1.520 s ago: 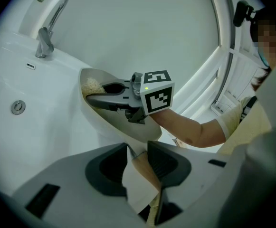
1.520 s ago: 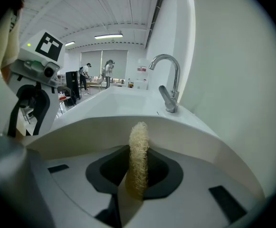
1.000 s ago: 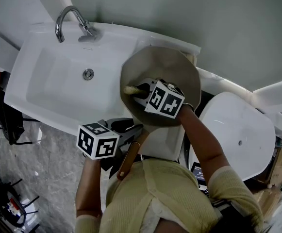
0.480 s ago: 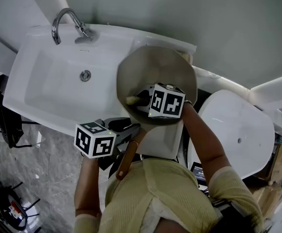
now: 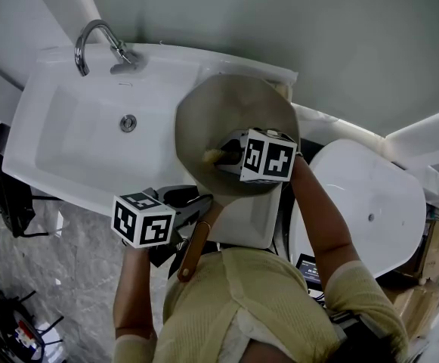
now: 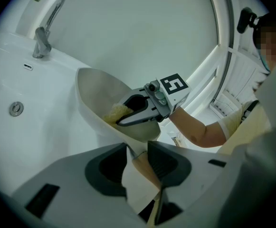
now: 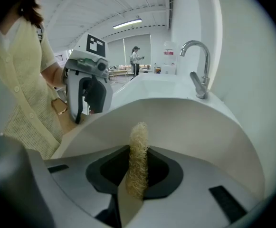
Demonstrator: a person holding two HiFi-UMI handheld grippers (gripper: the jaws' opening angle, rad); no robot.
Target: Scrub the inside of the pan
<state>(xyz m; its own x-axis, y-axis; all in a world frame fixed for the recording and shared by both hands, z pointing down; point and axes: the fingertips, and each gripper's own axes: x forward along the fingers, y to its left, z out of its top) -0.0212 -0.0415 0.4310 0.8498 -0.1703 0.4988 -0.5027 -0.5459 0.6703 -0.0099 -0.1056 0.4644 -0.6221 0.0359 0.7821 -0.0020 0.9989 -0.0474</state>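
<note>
The pan (image 5: 234,100) is held tilted at the right end of the sink (image 5: 60,150). Its handle (image 6: 146,169) is clamped by the left gripper (image 6: 138,158). A loofah scrubber (image 7: 138,151), clamped in the right gripper (image 7: 138,172) fingers, is inside the pan. Scrubbing seems under way, and the remaining dirt cannot be judged.

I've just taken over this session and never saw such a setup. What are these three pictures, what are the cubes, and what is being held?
There is no robot here. A person holds a hand tool with a two-jaw claw in each hand, and the marker cubes are part of those tools. The top-down picture comes from a camera on the person's head. The other two cameras ride on the tools, looking along the jaws. Below is a white sink with a tap. The left claw is clamped on the wooden handle of the pan. The right claw grips a fibrous scrubber inside the pan.
</note>
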